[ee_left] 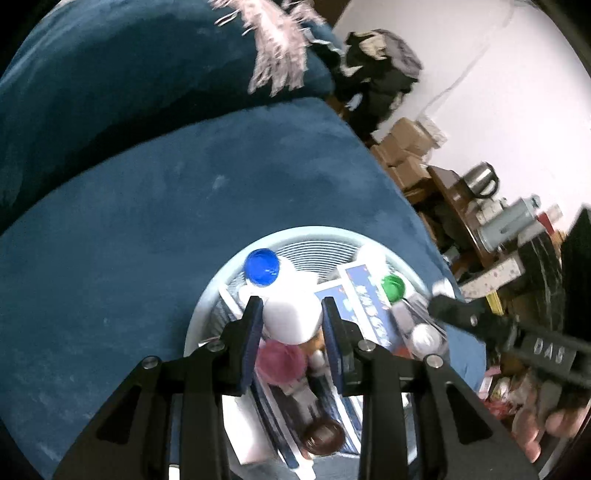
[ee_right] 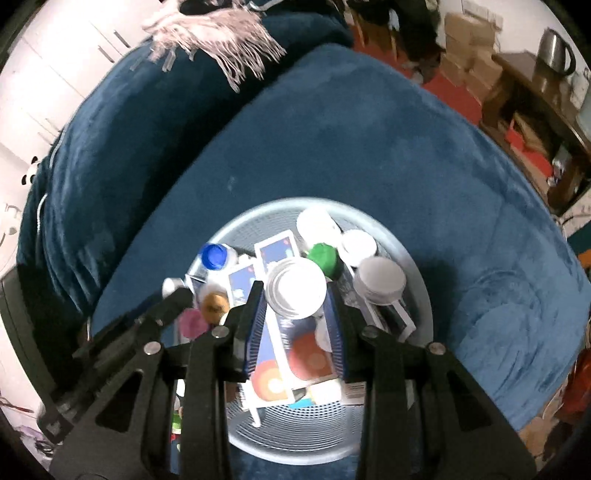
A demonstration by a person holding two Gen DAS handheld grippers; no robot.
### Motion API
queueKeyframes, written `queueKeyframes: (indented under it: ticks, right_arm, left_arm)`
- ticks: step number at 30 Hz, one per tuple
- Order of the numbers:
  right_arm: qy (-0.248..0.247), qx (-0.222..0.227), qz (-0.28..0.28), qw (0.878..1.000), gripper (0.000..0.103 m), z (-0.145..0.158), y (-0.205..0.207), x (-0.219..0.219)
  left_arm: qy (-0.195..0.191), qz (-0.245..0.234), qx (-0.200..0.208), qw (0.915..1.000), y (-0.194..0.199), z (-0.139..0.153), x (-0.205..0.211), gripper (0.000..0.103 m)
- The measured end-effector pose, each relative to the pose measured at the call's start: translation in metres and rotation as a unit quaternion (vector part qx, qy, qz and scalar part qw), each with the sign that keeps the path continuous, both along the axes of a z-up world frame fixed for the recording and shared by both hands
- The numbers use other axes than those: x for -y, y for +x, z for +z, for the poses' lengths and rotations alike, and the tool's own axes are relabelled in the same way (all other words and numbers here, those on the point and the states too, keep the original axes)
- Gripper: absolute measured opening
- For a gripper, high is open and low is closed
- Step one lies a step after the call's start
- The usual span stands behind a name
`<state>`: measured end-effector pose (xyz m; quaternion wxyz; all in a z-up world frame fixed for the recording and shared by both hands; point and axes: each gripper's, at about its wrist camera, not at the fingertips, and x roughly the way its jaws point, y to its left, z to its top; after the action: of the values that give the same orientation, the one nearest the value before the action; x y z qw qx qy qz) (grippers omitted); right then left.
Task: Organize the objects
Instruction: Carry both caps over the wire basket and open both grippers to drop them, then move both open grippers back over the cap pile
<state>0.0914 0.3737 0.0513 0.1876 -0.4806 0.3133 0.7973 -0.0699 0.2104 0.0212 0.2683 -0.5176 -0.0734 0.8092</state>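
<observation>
Hand-held gripper point(ee_right: 293, 299) above basket rim point(ee_right: 424, 291), bare blue cushion point(ee_right: 351, 140) beyond

Black left gripper point(ee_left: 291, 308) and right gripper point(ee_right: 295, 295) — blue pads (silver screws).

Both wrist cameras look steeply down, close above the shared basket point(ee_left: 207, 306) point(ee_right: 417, 295).

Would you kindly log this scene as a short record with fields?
Surface: blue sofa cushion
Container: pale mesh basket, full
Contents: blue-capped bottle, green-capped bottle, white-lidded jars, printed boxes
Left tongs: shut, above the basket
Right tongs: shut, above the basket
Background: fringed throw, kettle
</observation>
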Motion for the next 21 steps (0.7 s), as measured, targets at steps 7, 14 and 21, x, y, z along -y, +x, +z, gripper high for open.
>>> queueKeyframes:
  ticks: [7, 14, 21]
  right_arm:
    - [-0.010, 0.025, -0.023, 0.999, 0.069, -0.006, 0.012, -0.010]
    - [-0.012, -0.006, -0.042, 0.999, 0.092, 0.008, 0.023, -0.005]
    - [0.022, -0.021, -0.021, 0.999, 0.098, 0.018, 0.010, 0.023]
  left_arm:
    - [-0.001, 0.024, 0.001, 0.9997, 0.001, -0.003, 0.011, 0.102]
    - [-0.036, 0.045, -0.022, 0.9981, 0.015, 0.005, 0.032, 0.102]
    - [-0.068, 0.053, -0.054, 0.9948, 0.039, 0.011, 0.057, 0.102]
